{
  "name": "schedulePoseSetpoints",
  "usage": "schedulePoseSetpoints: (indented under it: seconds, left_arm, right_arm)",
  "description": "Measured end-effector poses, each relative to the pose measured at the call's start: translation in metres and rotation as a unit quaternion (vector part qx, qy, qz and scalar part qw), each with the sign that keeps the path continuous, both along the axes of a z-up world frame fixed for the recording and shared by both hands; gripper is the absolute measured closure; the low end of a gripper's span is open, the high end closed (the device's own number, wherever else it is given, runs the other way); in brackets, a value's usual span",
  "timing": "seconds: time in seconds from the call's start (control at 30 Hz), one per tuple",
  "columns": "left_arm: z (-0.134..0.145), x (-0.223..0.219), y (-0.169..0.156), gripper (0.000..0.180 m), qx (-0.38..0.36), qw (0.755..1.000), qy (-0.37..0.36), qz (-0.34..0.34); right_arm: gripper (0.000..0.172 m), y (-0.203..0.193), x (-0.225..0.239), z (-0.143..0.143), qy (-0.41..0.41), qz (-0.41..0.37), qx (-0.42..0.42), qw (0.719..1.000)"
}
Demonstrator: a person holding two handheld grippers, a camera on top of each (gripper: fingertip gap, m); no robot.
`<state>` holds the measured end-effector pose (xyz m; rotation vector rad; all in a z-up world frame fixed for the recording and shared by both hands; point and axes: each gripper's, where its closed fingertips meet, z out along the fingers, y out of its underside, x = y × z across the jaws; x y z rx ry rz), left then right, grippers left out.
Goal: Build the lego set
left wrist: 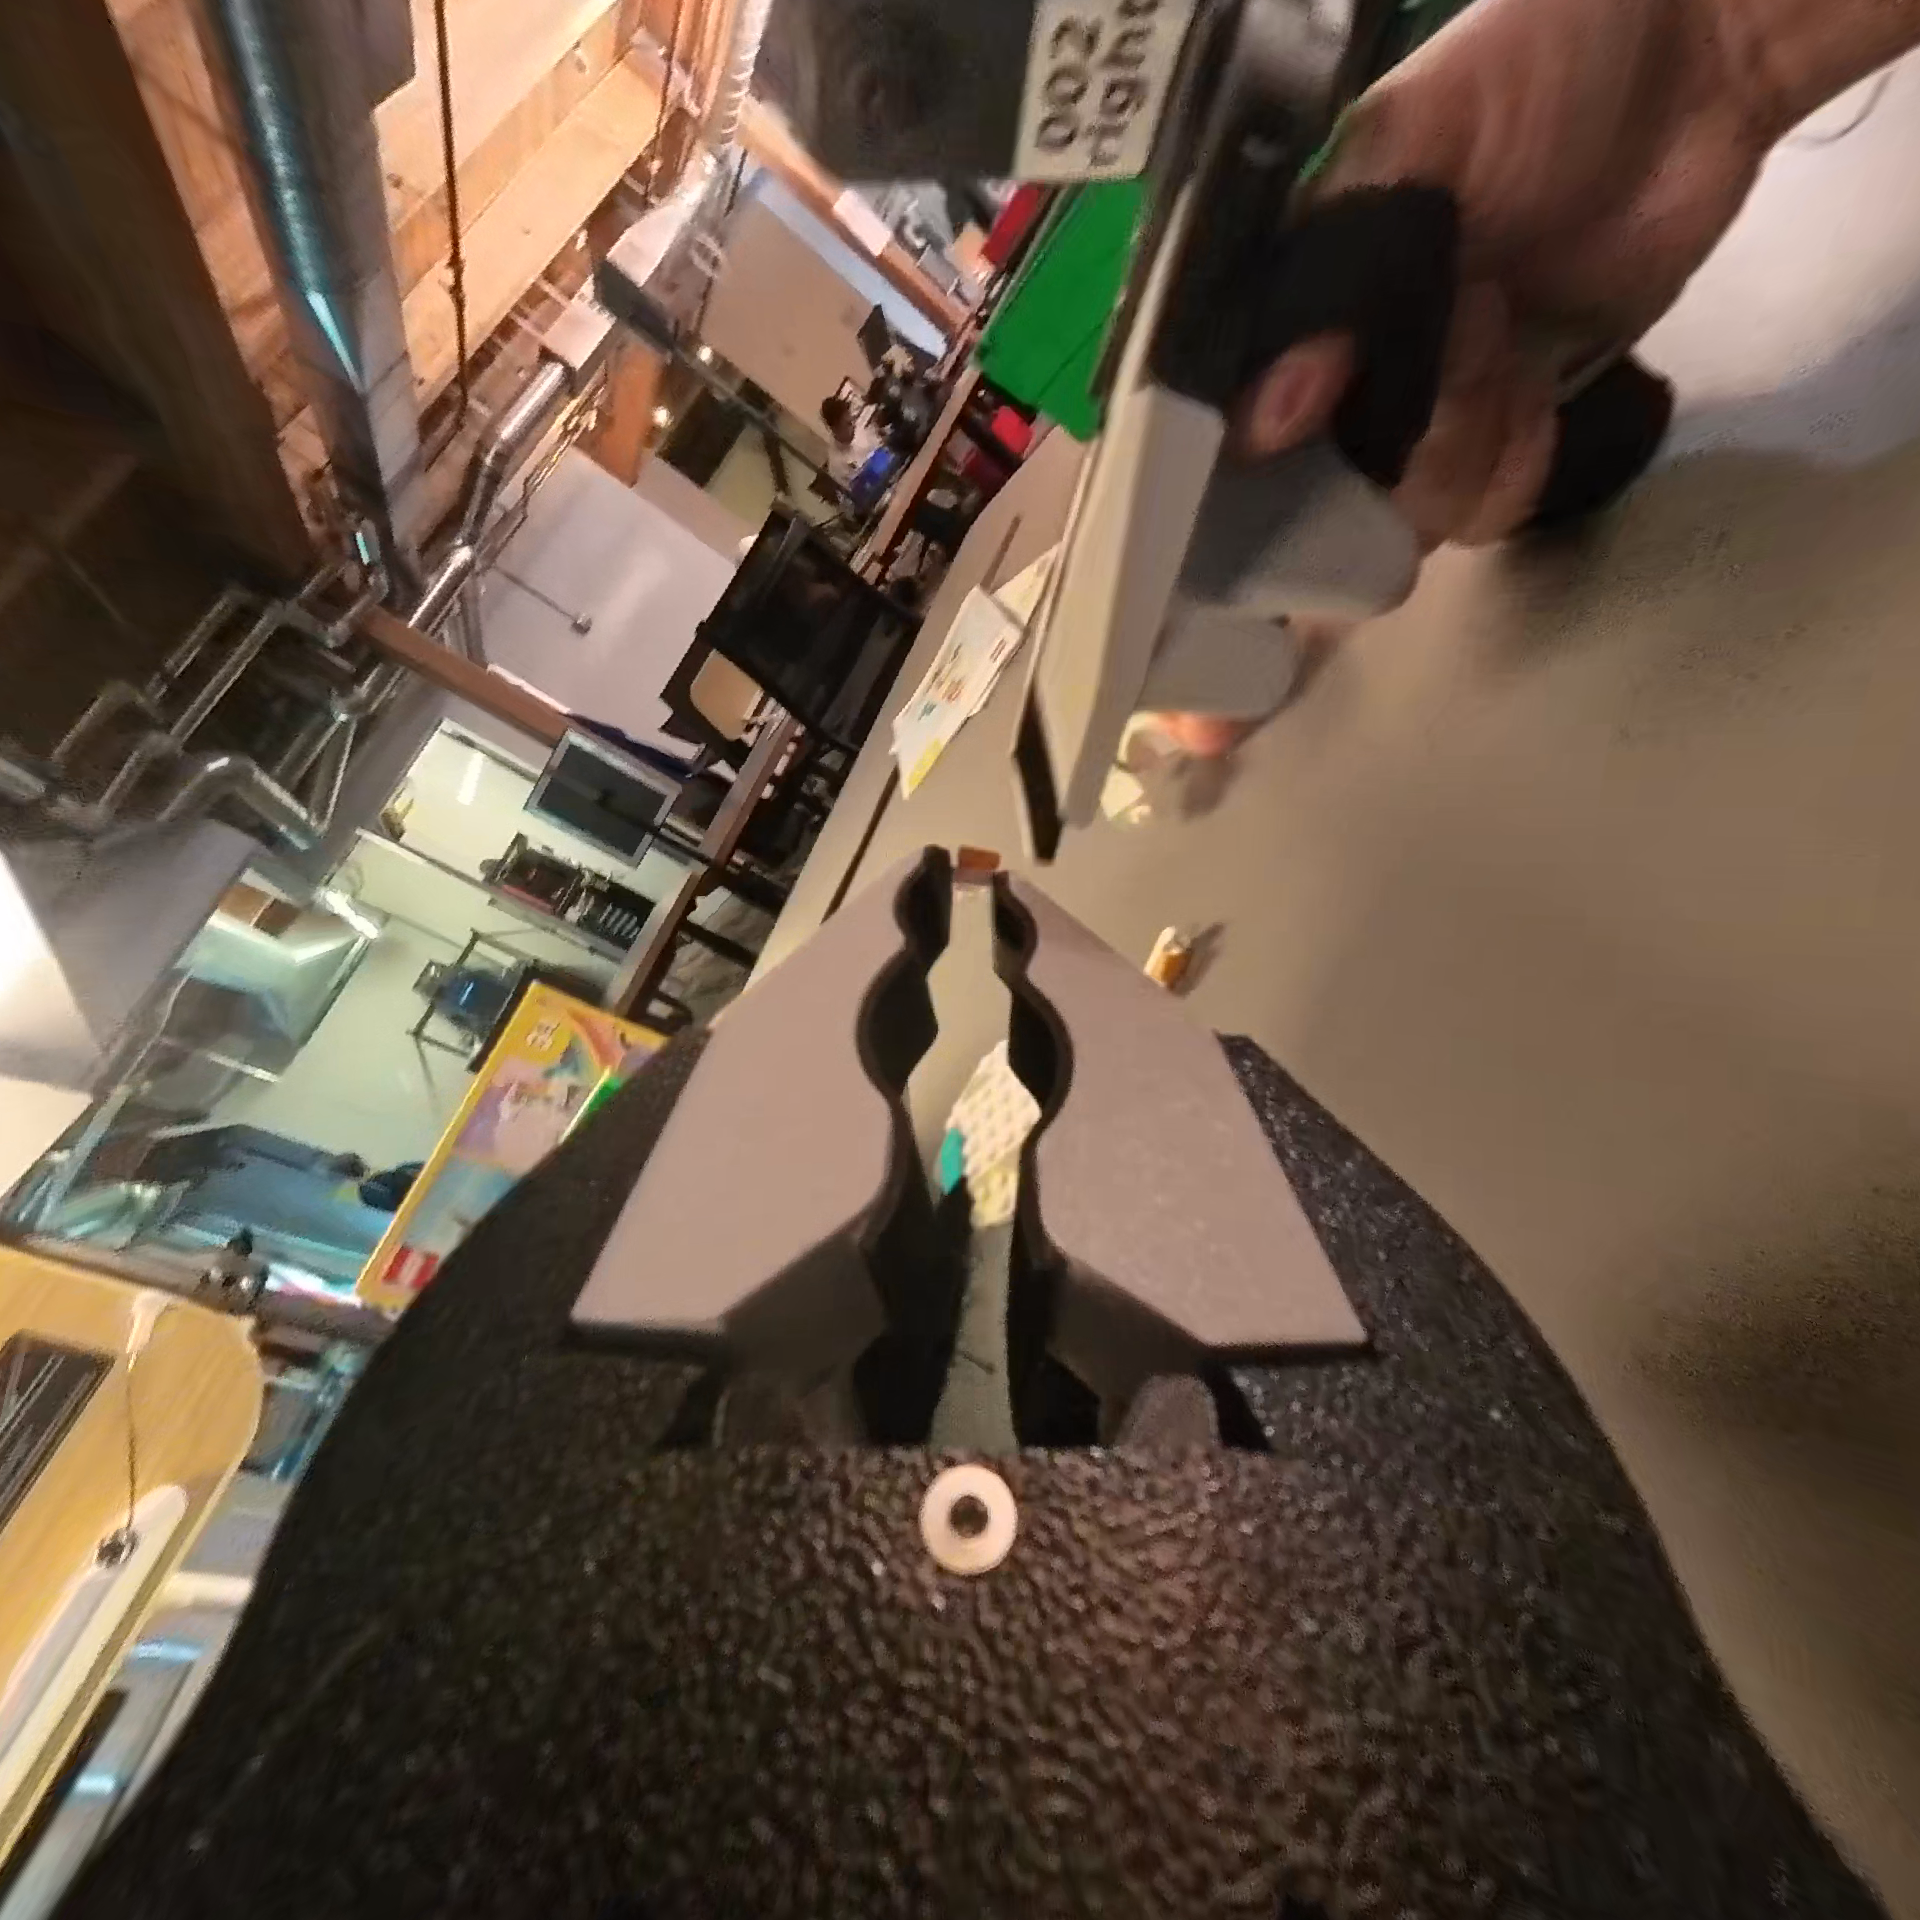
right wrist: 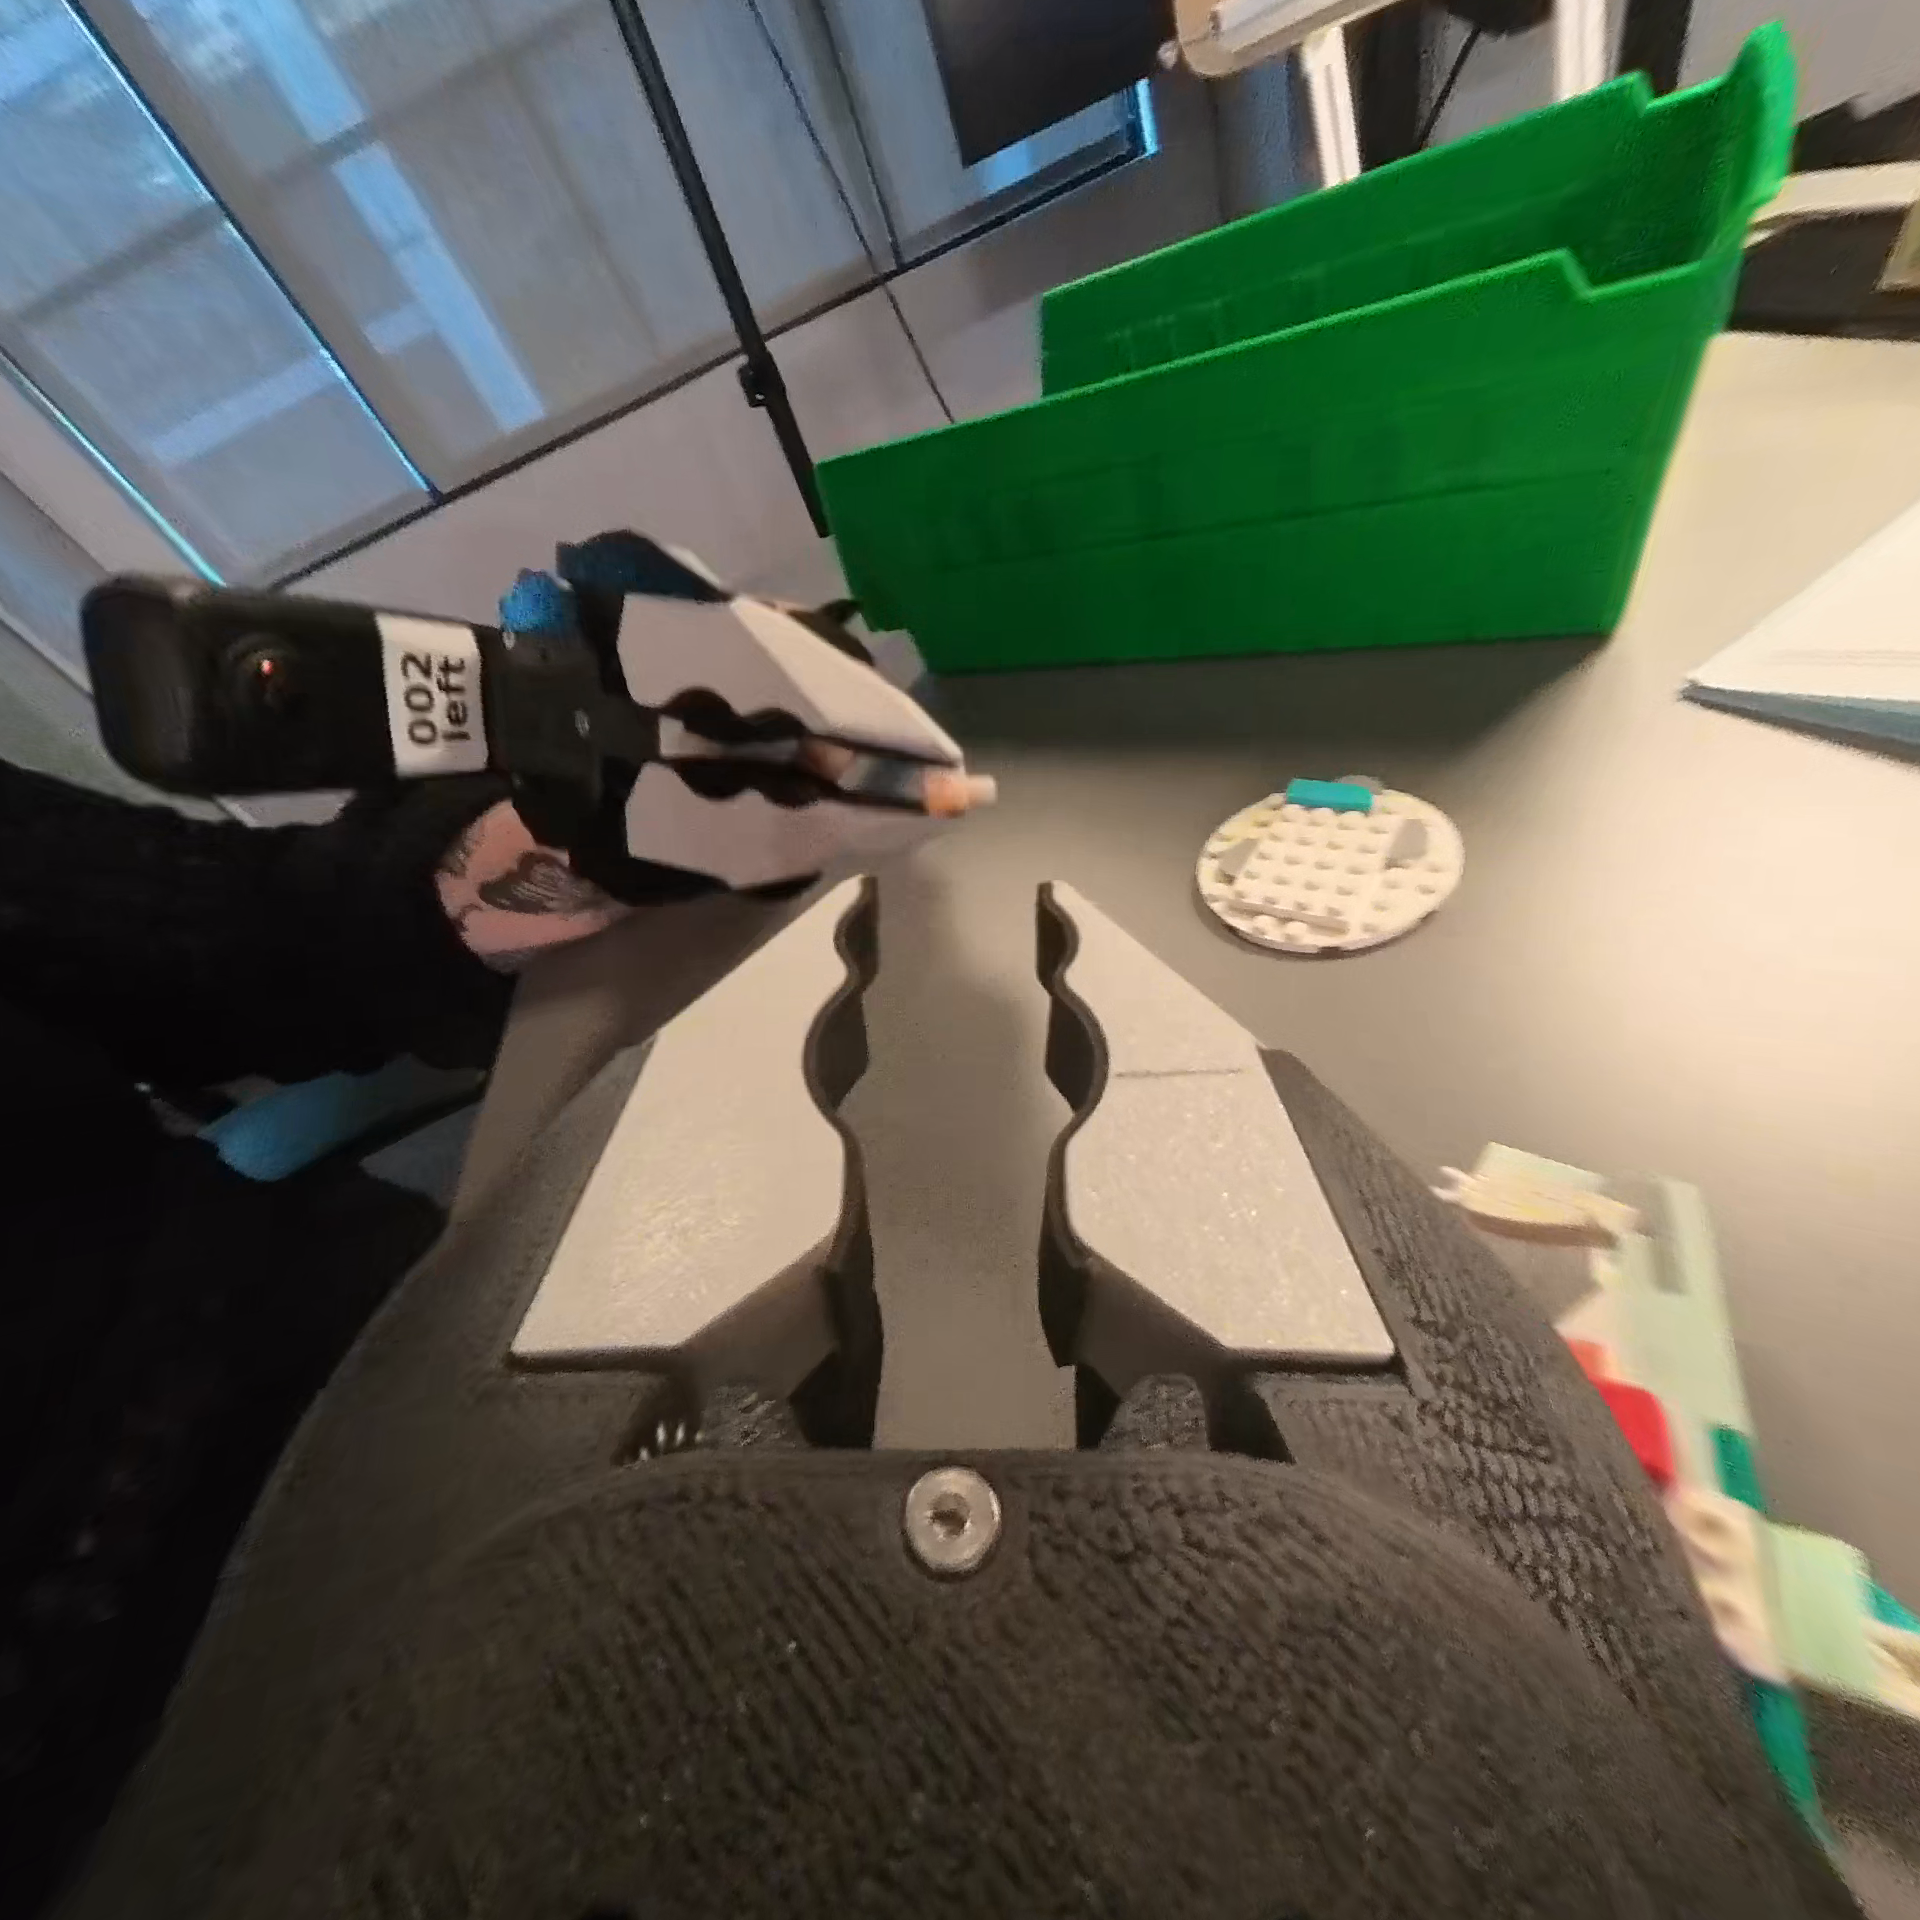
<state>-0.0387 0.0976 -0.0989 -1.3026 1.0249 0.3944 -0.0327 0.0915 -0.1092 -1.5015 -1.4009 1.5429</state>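
- Your left gripper [right wrist: 951,795] is clamped on a small peach-and-white piece [right wrist: 966,795]; both tips pinch it and its end sticks out past them, above the grey table [right wrist: 1558,1039].
- Your right gripper [right wrist: 954,894] has its jaws apart with only bare table between them; it holds nothing.
- The left gripper sits just beside and ahead-left of the right one's fingertips [right wrist: 857,904], not touching.
- A round white studded plate [right wrist: 1330,868] lies flat on the table, right of both grippers, with a teal brick [right wrist: 1330,795] at its far edge.
- A green bin [right wrist: 1299,520] stands behind the plate.
- Blurred loose bricks [right wrist: 1662,1455] lie near the right gripper's right side.
- A small tan piece [left wrist: 1172,954] lies alone on the table.
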Motion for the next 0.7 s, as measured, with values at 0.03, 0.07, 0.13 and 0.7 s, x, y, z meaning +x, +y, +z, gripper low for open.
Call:
schedulePoseSetpoints:
  seconds: [0.03,0.07,0.13,0.7]
  left_arm:
    - [-0.002,0.005,0.0,0.175,-0.002,1.0,0.007,-0.007]
    - [-0.005,0.009,-0.001,0.176,-0.005,1.0,0.011,-0.011]
    - [-0.004,0.007,0.0,0.175,-0.004,1.0,0.009,-0.009]
    - [-0.004,0.022,-0.009,0.176,0.002,0.999,0.016,-0.044]
  right_arm:
    - [0.142,-0.004,-0.003,0.0,0.002,0.004,-0.011,1.0]
    - [0.143,-0.008,-0.005,0.001,0.004,0.009,-0.018,1.0]
    - [0.151,-0.01,-0.005,0.003,0.009,0.015,-0.025,1.0]
    - [0.159,-0.012,0.0,0.004,-0.001,0.038,-0.076,0.996]
